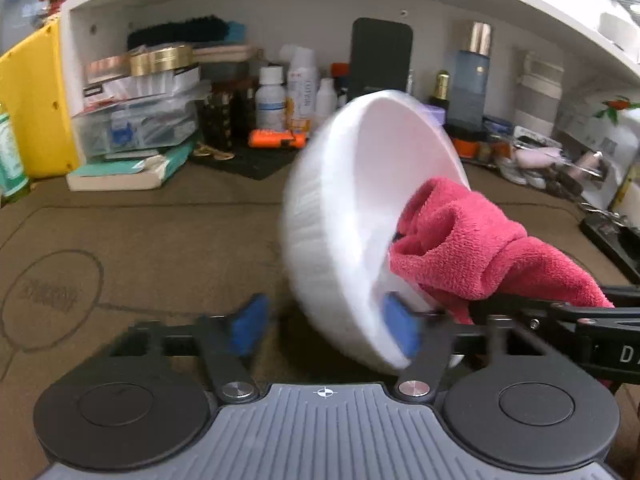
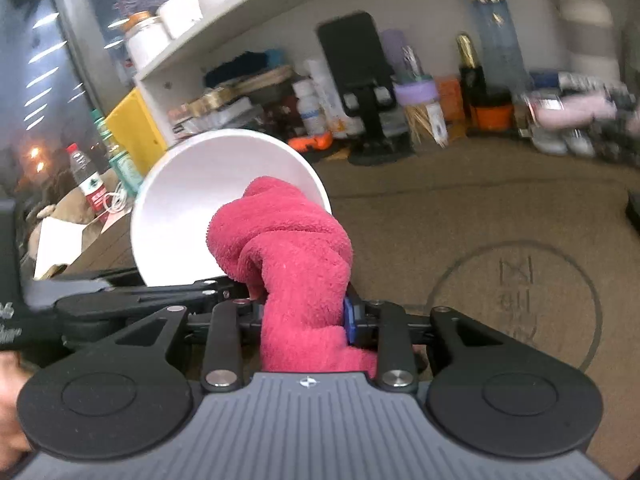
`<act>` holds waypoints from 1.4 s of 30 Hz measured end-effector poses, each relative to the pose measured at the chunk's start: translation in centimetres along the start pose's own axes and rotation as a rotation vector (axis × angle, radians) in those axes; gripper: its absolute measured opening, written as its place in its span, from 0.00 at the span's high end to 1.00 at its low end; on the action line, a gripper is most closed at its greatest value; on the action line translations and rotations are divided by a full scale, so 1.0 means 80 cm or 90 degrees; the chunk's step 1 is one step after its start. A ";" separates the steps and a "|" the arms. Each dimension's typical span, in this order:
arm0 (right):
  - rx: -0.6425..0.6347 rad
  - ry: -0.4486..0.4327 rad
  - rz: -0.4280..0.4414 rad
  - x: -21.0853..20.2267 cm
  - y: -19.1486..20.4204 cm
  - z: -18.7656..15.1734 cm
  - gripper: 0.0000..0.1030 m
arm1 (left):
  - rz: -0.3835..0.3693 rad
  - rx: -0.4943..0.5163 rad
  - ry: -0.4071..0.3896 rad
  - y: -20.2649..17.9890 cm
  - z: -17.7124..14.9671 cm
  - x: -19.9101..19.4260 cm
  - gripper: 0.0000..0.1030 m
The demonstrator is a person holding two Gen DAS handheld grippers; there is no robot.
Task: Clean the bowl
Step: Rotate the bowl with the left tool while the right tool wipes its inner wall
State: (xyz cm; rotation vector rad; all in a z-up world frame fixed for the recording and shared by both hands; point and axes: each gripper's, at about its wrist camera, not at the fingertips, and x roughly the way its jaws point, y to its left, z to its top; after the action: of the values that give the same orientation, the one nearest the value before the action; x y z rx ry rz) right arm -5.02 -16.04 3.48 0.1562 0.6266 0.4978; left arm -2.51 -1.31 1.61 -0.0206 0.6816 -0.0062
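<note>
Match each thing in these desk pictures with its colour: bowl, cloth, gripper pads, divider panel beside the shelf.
Things:
1. bowl
2. cloth
3. gripper pads
4. divider panel

Colours:
A. blue
B. yellow
C. white
D. pink-red

Pairs: 1-C, 2-D, 3-A, 4-B

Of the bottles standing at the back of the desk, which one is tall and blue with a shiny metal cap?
The blue bottle right of the black stand. It is tall with a shiny metallic cap; the white bottles left of the stand are shorter with white caps.
</note>
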 end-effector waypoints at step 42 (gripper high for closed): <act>-0.169 0.042 0.025 0.004 0.027 0.019 0.75 | -0.058 0.056 0.029 0.023 0.007 0.003 0.57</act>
State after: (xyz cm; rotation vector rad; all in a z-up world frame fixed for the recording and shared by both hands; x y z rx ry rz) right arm -4.78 -14.01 5.14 -0.0993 0.6166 0.6206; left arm -2.01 0.54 1.85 0.0321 0.7248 -0.1248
